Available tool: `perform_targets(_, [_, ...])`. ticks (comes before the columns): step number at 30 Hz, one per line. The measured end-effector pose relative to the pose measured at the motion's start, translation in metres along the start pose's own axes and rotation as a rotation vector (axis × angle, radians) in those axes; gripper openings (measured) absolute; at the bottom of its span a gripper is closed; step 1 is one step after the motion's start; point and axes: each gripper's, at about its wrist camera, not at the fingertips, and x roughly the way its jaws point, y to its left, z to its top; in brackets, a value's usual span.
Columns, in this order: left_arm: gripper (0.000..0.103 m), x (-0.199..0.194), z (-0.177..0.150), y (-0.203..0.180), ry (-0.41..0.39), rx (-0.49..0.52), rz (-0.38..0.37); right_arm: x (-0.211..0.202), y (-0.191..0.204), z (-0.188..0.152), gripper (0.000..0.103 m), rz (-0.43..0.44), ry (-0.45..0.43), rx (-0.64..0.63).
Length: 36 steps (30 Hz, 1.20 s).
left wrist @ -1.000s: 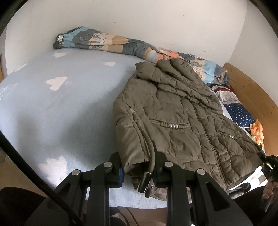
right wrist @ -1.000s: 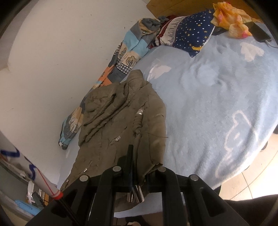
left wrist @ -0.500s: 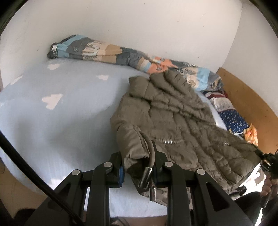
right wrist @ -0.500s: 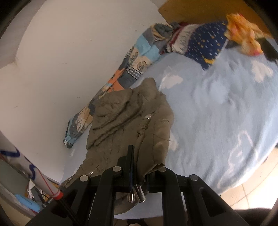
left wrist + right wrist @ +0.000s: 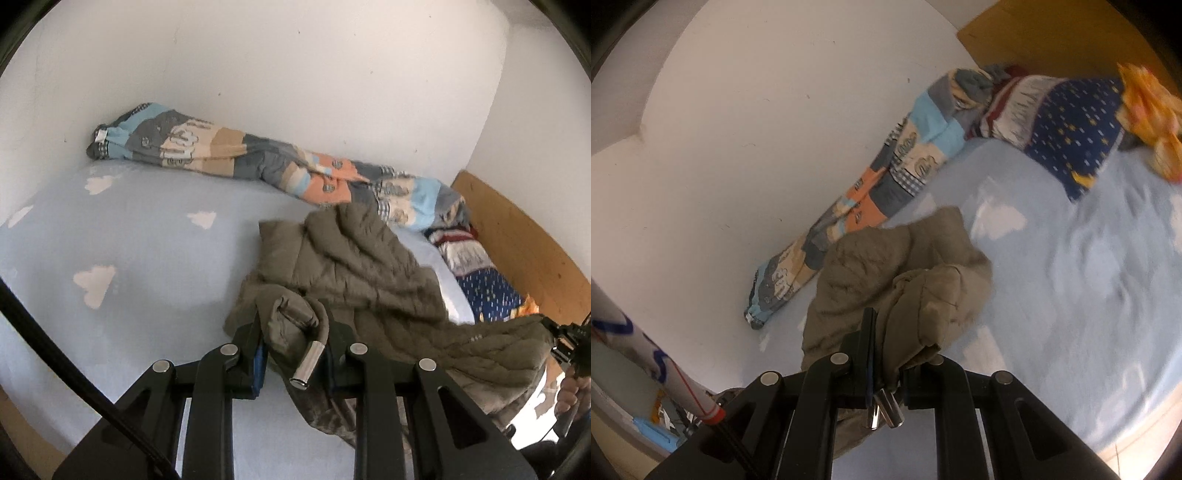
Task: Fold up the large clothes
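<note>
An olive quilted jacket (image 5: 354, 273) lies partly on the pale blue bed (image 5: 147, 258), its near hem lifted off the sheet. My left gripper (image 5: 295, 332) is shut on one hem corner, where a drawstring with a metal tip (image 5: 308, 363) hangs. My right gripper (image 5: 890, 354) is shut on the other hem corner of the jacket (image 5: 886, 266), with two metal cord tips (image 5: 884, 410) dangling below. The right gripper also shows at the right edge of the left wrist view (image 5: 565, 339), holding the stretched hem. The jacket's collar end rests on the bed near the wall.
A patchwork blanket (image 5: 258, 166) lies rolled along the white wall. A navy starred pillow (image 5: 1082, 125) and an orange cloth (image 5: 1148, 114) sit by the wooden headboard (image 5: 524, 254). A white pole with red and blue marks (image 5: 646, 358) stands left of the bed.
Both grippers have lifted the jacket's hem up and moved it toward the collar. The jacket now bunches and folds over itself, with more bare sheet showing around it.
</note>
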Motion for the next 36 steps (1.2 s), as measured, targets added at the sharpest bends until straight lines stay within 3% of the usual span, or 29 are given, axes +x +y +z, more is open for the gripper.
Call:
perform_targets(11, [0.028, 0.067, 0.104, -0.013, -0.057, 0.038, 0.01, 0.079, 0.02, 0.093, 0.01, -0.023, -0.027, -0.017])
perform_targets(18, [0.032, 0.148, 0.186, -0.01, -0.071, 0.037, 0.09, 0.183, 0.019, 0.16, 0.01, -0.101, 0.001, -0.027])
perform_targets(23, [0.042, 0.181, 0.228, 0.001, -0.105, 0.023, 0.136, 0.258, 0.004, 0.19, 0.01, -0.178, 0.01, -0.024])
perform_targets(27, [0.044, 0.209, 0.223, -0.012, -0.074, 0.088, 0.113, 0.314, -0.015, 0.201, 0.01, -0.239, 0.036, -0.016])
perform_targets(32, [0.044, 0.272, 0.171, -0.047, 0.087, 0.182, 0.004, 0.371, -0.042, 0.202, 0.01, -0.313, 0.071, -0.022])
perform_targets(36, [0.044, 0.349, 0.127, -0.068, 0.267, 0.219, -0.01, 0.399, -0.059, 0.198, 0.011, -0.321, 0.112, -0.003])
